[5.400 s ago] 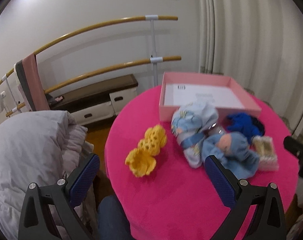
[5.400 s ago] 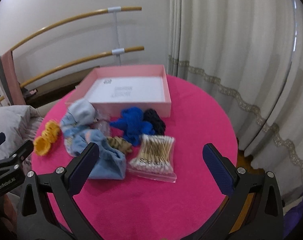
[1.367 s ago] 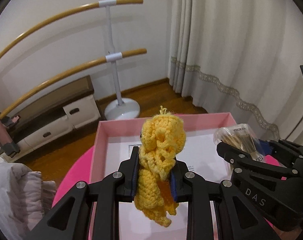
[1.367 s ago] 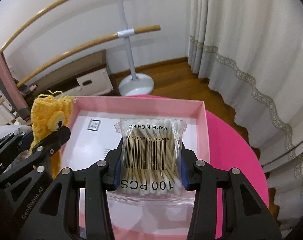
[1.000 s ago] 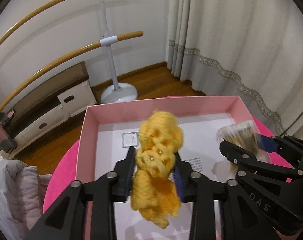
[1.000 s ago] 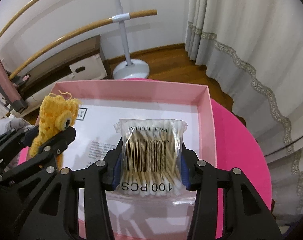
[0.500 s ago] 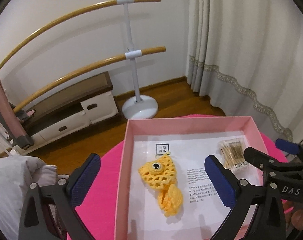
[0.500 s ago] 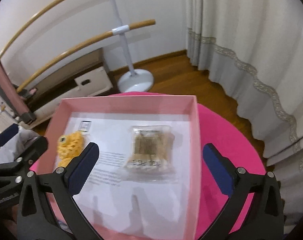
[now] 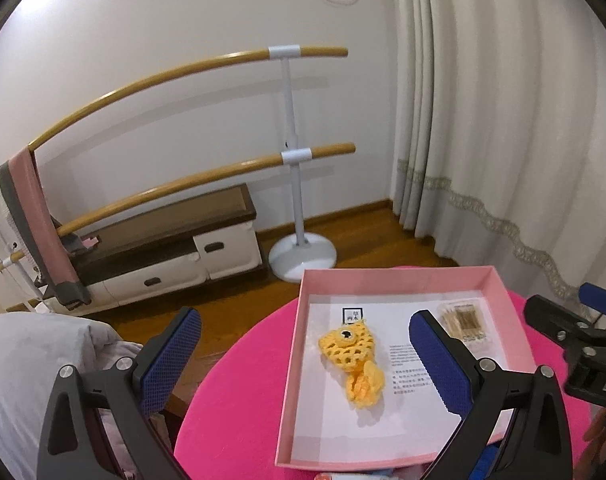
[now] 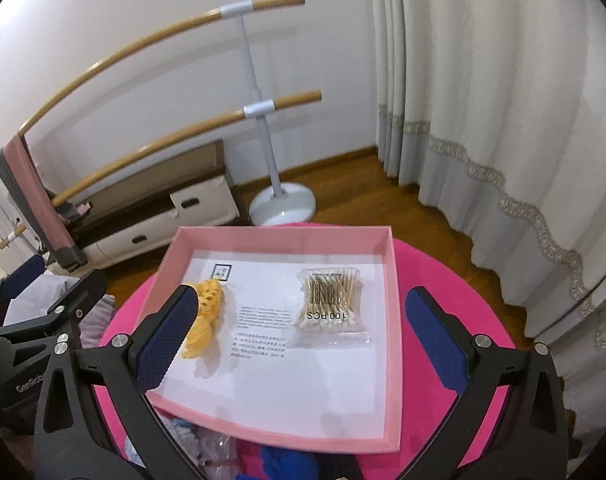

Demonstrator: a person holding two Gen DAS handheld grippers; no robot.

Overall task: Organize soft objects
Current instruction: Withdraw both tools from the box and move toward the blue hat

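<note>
Both grippers empty above pink box on pink tabletop.
Round tabletop (image 10: 443,280) carries pink box (image 10: 287,235). Inside it, cotton swab bag (image 10: 330,305) near right wall, yellow crochet fish (image 9: 353,356) toward left wall, well apart. Left gripper (image 9: 303,360) and right gripper (image 10: 299,334) both have fingers spread wide, holding nothing. Blue fabric (image 10: 287,462) just outside box's near edge.

Soft items (image 10: 223,452) under box edge (cut off, blurred), sheet print (image 10: 259,332) unreadable
</note>
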